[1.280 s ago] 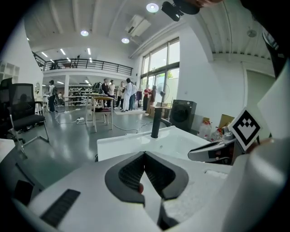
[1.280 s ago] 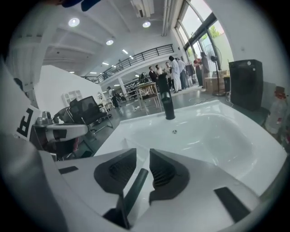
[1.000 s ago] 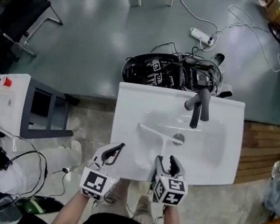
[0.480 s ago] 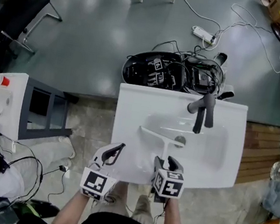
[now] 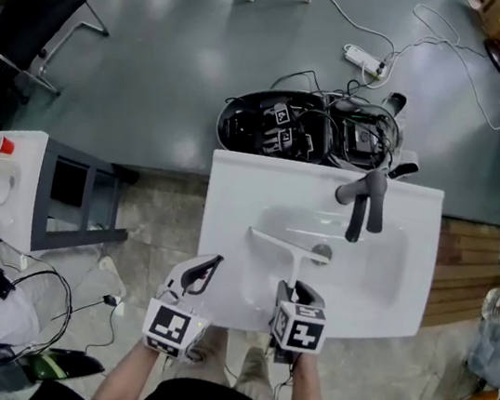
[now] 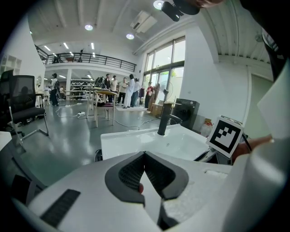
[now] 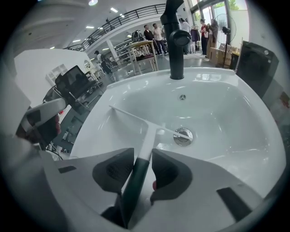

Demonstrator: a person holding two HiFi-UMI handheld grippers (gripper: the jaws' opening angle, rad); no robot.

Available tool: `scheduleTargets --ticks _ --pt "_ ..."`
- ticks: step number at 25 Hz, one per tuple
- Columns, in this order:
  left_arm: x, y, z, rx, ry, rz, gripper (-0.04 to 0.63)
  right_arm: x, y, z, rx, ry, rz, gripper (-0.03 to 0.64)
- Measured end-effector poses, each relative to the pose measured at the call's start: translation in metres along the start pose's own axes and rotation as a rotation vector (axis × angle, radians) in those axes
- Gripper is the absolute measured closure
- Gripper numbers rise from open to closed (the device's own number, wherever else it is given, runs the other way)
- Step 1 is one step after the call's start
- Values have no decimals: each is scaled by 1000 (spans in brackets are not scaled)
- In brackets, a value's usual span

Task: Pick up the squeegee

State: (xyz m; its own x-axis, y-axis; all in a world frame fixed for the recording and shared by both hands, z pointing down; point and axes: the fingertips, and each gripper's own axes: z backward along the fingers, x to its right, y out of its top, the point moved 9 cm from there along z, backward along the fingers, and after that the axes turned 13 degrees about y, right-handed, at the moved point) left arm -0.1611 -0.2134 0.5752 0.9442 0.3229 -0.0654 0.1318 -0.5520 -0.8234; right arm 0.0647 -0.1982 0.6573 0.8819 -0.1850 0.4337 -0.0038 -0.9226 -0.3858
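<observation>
**Two tongs at the sink, one closing on the squeegee**

Both tongs are hovering at the near edge of the white sink [image 5: 234, 182] [image 7: 253, 136] as I am watching from here. At the left, I am holding the left tongs [image 5: 206, 268] [image 6: 145, 156] just over the rim. Their dark pads are pressed together with nothing between them.

Moving right, the squeegee [image 5: 281, 241] [image 7: 147, 136] is lying inside the basin. Its thin blade is running across the bowl and its handle is pointing back toward me. The right tongs [image 5: 301, 292] [image 7: 142, 156] are pointing steeply down over that handle and are closing. The dark end of the handle is sitting between the pads, and in the right gripper view both pads are looking to be touching it.

Just beyond the blade's right end the drain [image 5: 320, 249] [image 7: 183, 136] is showing. Farther back and to the right, the black faucet [image 5: 363, 198] [image 7: 174, 41] is standing on the far rim.
</observation>
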Motion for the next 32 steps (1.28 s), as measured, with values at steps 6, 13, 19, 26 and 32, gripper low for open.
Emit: scheduleTargets --ticks 6,13,19,26,32 --pt "0 -1 -1 20 3 -5 594 1 4 1 37 -15 -15 507" --pt "-1 3 7 54 18 -15 594 3 -1 4 42 -33 -42 526" --pt "3 9 18 70 24 -14 594 -4 1 14 58 -44 10 528" --pt "5 14 43 78 42 -7 594 -17 3 34 99 -44 65 529" --pt "7 24 70 150 78 -31 594 -27 9 61 146 -45 110 528"
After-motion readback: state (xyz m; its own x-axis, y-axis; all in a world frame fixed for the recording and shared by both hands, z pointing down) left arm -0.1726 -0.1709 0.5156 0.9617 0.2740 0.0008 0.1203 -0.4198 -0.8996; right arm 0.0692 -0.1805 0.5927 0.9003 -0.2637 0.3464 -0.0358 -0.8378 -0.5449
